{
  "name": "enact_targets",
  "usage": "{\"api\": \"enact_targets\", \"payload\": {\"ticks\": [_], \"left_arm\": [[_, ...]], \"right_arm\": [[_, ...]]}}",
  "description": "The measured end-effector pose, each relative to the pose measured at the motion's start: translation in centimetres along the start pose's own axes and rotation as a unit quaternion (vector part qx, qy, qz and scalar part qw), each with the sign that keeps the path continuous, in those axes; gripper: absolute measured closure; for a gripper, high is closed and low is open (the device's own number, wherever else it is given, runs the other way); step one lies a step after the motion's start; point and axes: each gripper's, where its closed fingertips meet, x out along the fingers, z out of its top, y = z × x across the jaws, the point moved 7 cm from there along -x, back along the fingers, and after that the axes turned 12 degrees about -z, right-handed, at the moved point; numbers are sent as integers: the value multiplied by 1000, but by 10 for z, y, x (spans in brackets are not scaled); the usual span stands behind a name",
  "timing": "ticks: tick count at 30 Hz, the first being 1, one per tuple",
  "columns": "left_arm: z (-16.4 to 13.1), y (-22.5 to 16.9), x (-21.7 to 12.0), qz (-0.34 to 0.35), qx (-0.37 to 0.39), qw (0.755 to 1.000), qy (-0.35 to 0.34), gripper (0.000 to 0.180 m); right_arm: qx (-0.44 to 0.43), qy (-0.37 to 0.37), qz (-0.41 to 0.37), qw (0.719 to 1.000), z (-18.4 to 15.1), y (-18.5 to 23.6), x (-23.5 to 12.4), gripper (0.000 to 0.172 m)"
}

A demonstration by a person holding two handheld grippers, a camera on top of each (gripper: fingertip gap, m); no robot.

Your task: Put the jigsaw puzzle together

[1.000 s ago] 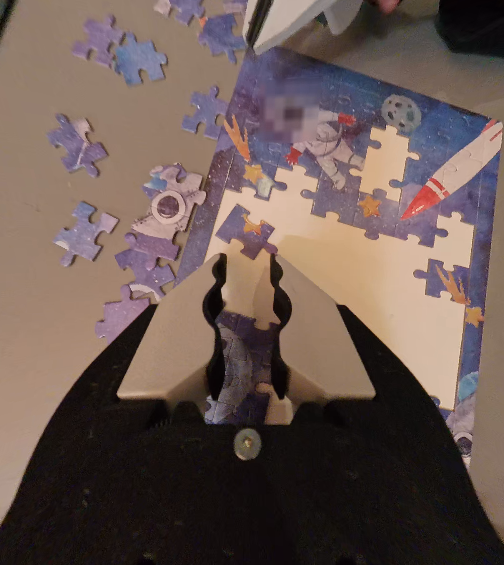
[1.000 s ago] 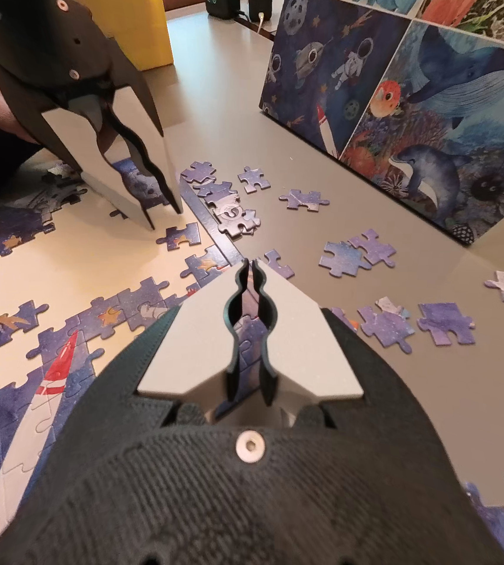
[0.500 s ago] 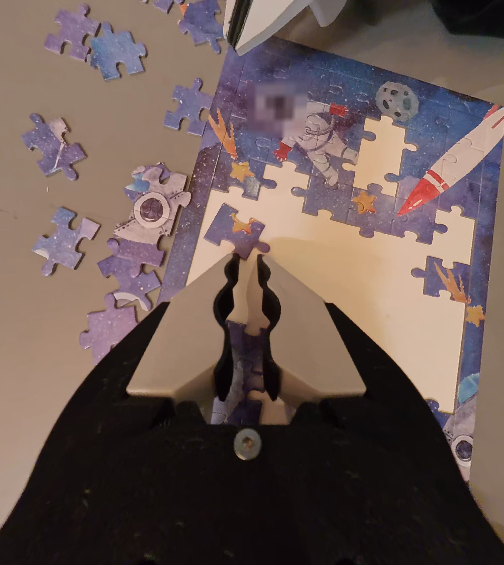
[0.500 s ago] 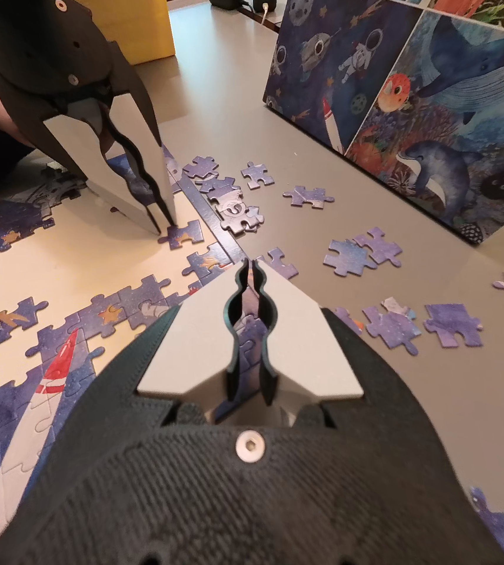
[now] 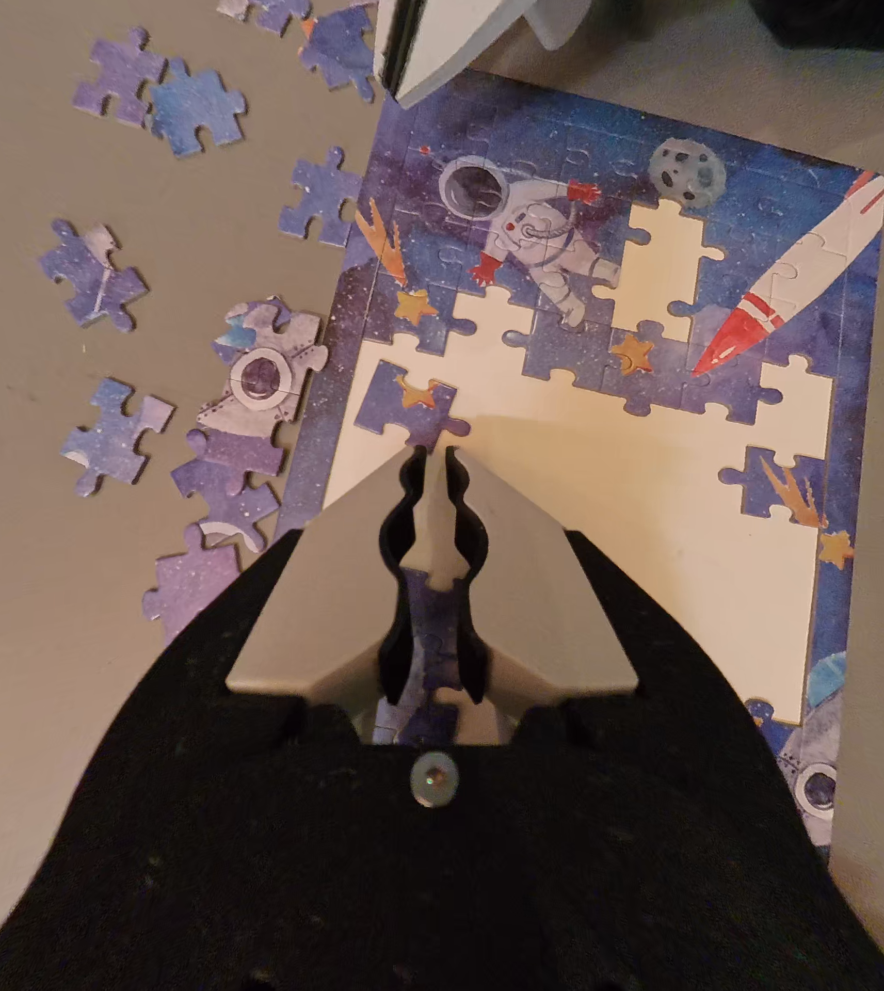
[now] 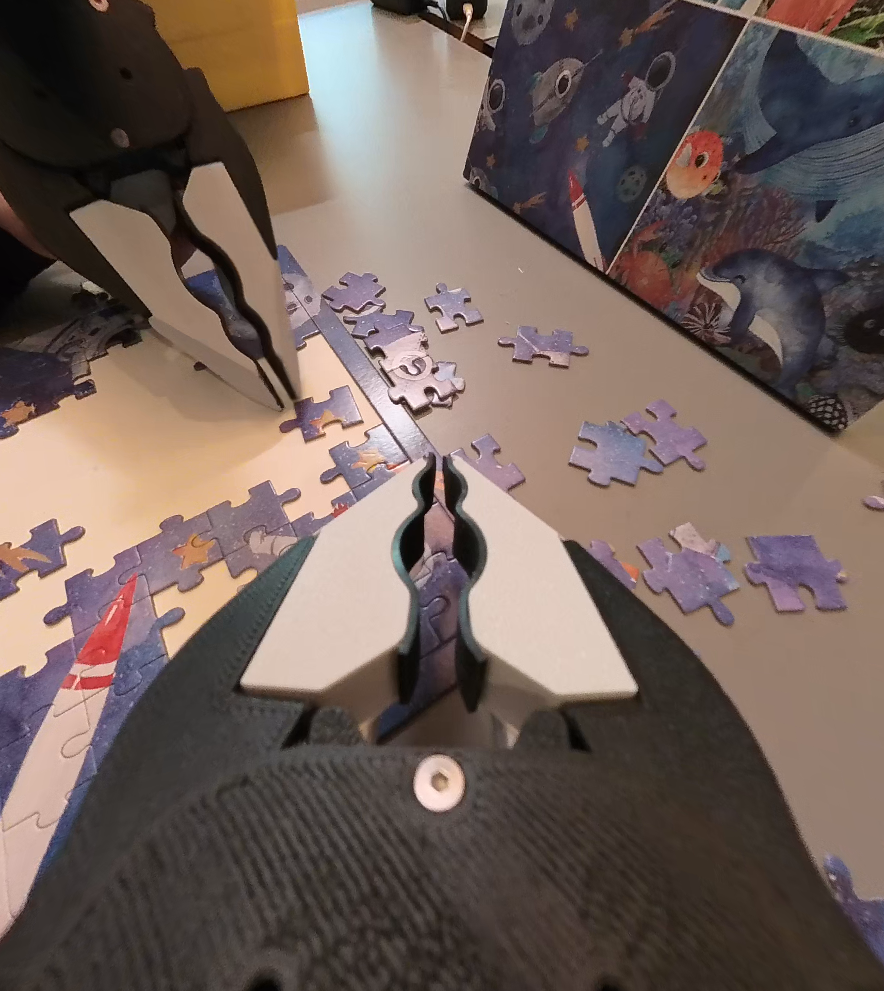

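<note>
A puzzle tray with a cream floor lies on the grey table, partly filled with blue space pieces. A loose blue piece with an orange star lies flat on the cream floor near the tray's left border. My left gripper stands with its tips at that piece's lower tab. Its jaws are drawn in to a narrow slit with nothing between them. The right wrist view shows its tips touching the piece's corner. My right gripper is shut and empty above the tray's border, and it also shows in the left wrist view.
Several loose blue and purple pieces lie on the table left of the tray, more in the right wrist view. Joined porthole pieces lie by the border. A picture box and a yellow box stand farther off. Some 11 centimeters of space lies between my two pairs of fingers.
My left gripper's jaws have closed from wide apart to a narrow slit, and its tips have come up to the star piece's tab. My right gripper stays shut and nearly still.
</note>
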Motion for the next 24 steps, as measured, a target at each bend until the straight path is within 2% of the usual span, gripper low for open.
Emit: {"api": "enact_targets", "payload": {"ticks": [2,8,24], "left_arm": [[1,2,-2,9,-1,1000,-10,166],[1,2,1,9,-2,1000,-8,160],[3,-15,8,-60,17,998,-1,163]], "right_arm": [[0,-1,0,1000,0,0,0,171],[-2,0,1,1000,0,1,0,171],[-5,2,1,1000,0,2,1,171]]}}
